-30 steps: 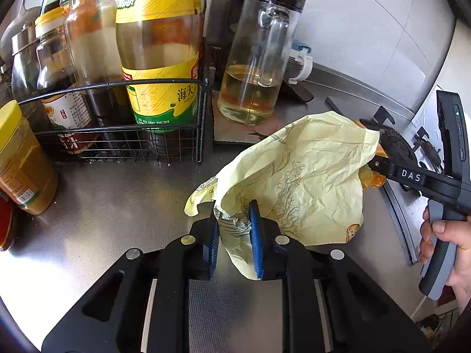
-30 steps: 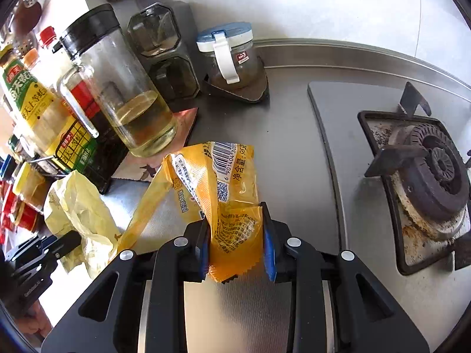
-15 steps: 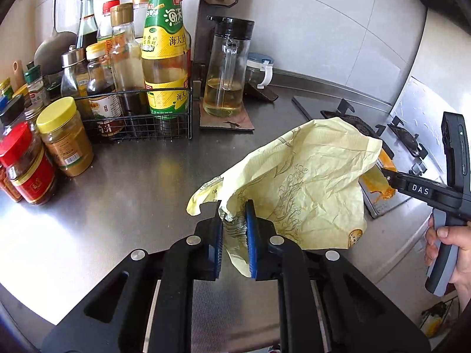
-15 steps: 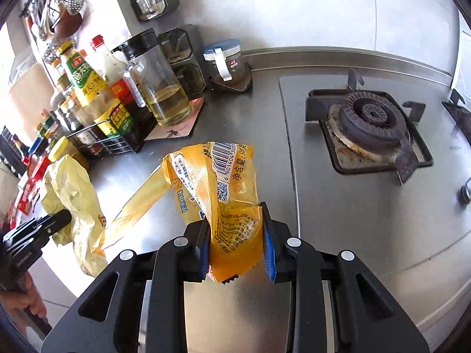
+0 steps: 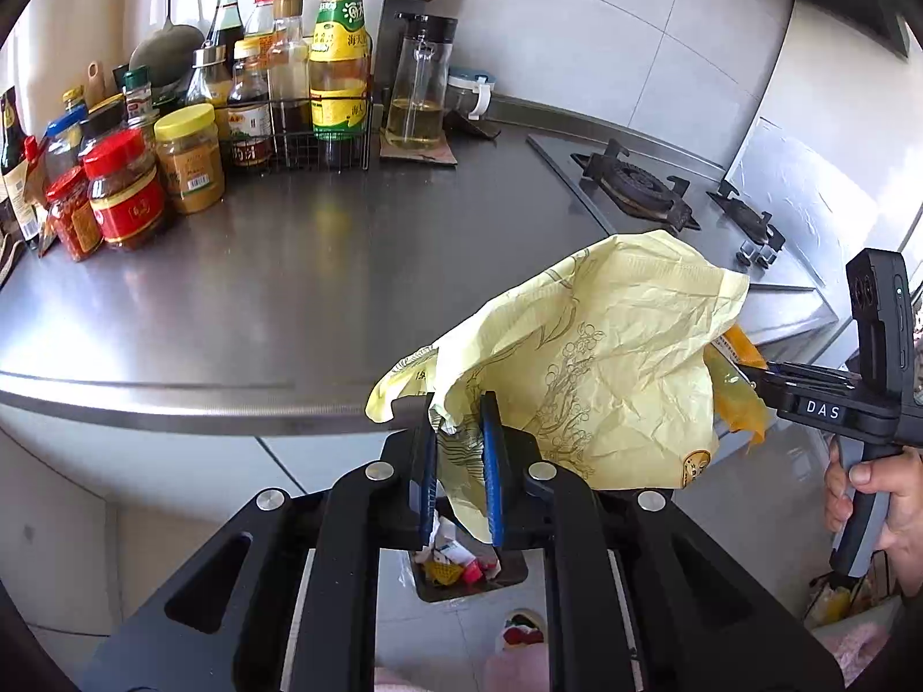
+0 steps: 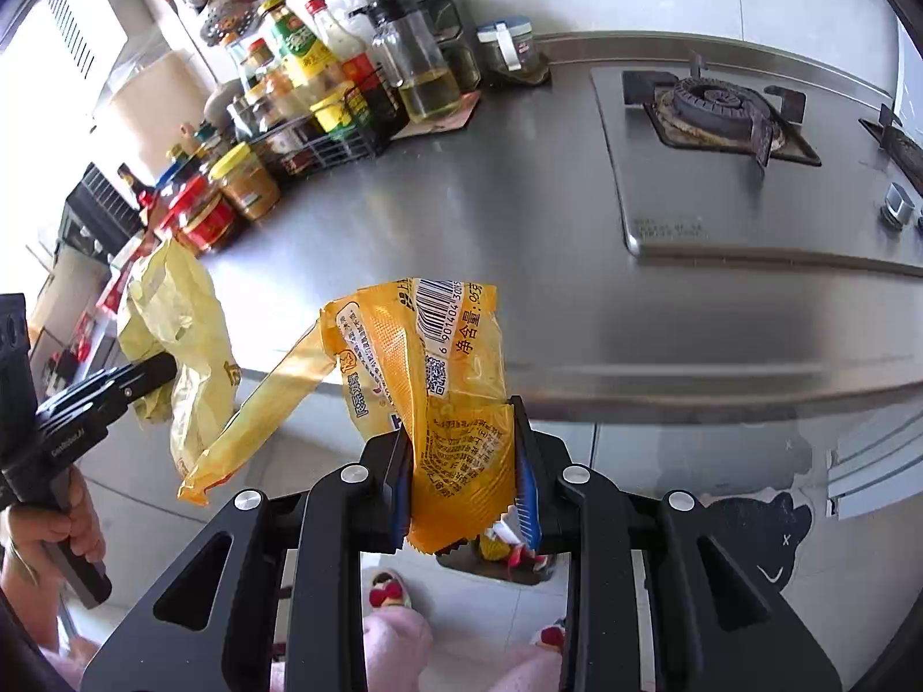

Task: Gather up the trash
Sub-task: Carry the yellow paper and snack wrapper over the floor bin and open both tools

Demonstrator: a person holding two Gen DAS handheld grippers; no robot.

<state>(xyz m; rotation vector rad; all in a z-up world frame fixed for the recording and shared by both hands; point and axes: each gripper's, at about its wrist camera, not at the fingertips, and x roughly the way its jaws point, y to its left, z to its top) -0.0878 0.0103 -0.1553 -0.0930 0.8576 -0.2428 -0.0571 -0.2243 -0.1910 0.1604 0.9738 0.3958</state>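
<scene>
The steel bench [image 5: 277, 288] curved away ahead of both tools, with white wall tiles behind it and pale cabinet fronts under its edge. Far ahead and to the left of the left tool [image 5: 457, 455] stood a crowd of jars and bottles, some in a wire rack [image 5: 300, 141], with a glass oil jug [image 5: 418, 95] beside it; the gas hob [image 6: 721, 109] lay ahead to the right. The left tool was clamped on a crumpled pale yellow bag [image 5: 582, 369], held off the bench edge in the air. The right tool [image 6: 464, 476] was clamped on an orange snack wrapper [image 6: 444, 380], also held clear of the bench. Below both tools, on the tiled floor, an open trash bin [image 5: 470, 568] showed only partly between the tool frames, its contents a jumble hard to tell apart. In the left view the wrapper was mostly hidden behind the yellow bag. Pink slippers [image 6: 392, 628] showed at the bottom, cut off by the frame
</scene>
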